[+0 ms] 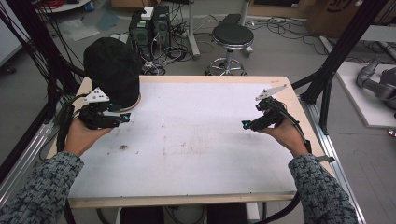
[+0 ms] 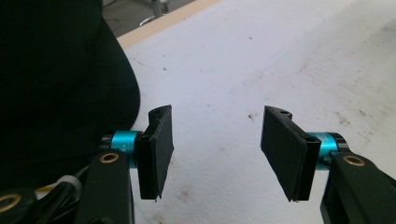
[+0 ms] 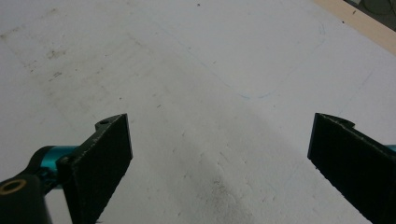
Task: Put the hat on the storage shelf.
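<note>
A black hat (image 1: 112, 71) stands at the far left corner of the table (image 1: 201, 154), on a round base. The left gripper (image 1: 122, 119) is just beside it, on its near side, and its jaws are wide with nothing between them. In the left gripper view the hat (image 2: 56, 79) lies to the left of the jaws, not ahead. The right gripper (image 1: 247, 125) is well apart, near the right edge, jaws wide and empty too. The left hand is clearly nearer.
</note>
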`<state>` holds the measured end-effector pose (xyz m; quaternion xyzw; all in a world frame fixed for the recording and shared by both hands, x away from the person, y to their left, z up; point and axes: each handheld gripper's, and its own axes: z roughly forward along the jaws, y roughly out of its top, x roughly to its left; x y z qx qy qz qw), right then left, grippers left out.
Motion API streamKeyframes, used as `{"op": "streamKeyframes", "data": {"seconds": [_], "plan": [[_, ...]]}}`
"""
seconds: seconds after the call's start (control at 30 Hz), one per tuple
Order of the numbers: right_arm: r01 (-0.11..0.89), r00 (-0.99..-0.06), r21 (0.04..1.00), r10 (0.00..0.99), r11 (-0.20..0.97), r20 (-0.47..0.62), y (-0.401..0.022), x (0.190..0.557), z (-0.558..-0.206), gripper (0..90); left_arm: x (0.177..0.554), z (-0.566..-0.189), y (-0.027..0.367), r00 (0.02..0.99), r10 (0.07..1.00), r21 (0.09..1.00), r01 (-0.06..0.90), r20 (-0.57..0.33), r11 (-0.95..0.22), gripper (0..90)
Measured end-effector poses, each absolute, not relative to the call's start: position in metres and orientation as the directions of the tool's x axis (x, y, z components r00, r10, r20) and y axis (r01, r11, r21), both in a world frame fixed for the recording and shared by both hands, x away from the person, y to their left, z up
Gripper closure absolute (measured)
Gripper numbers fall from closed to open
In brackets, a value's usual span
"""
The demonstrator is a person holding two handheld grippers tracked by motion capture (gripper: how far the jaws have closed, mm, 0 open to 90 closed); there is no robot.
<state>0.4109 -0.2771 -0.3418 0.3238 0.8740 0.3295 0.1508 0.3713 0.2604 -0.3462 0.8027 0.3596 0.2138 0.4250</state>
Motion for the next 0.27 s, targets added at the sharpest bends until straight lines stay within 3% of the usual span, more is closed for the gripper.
{"op": "streamKeyframes", "data": {"seconds": [0.27], "plan": [[0.467,-0.745,0.671,0.665,0.576,-0.052,-0.2774,0.4100,-0.3415,6.1,0.3697,-0.3503,0.2591,0.653,0.757,0.837,0.396,0.033,-0.377,43.5]]}}
